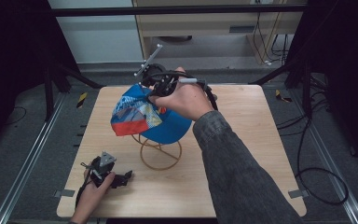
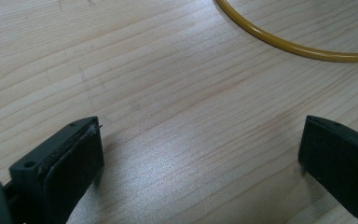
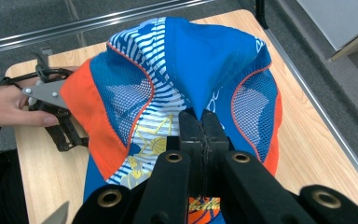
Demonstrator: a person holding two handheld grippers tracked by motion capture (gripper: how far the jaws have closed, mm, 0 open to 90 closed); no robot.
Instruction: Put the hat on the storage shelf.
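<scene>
I am pinching the blue cap in my right tongs, holding it above the yellow wire stand. My left tongs are gaping wide on the worktop, near the stand's base.

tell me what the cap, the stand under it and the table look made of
Cap: soft printed fabric with see-through mesh panels, bunching where pinched. Stand: thin wire with a glossy yellow coat, probably metal. Table: pale wood or wood-look board, matte, with visible grain.

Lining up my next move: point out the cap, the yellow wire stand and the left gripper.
cap (image 3: 205, 56), right gripper view, blue crown panel.
yellow wire stand (image 1: 161, 165), high view, base ring's near edge.
left gripper (image 1: 122, 178), high view, between its jaw tips.
</scene>
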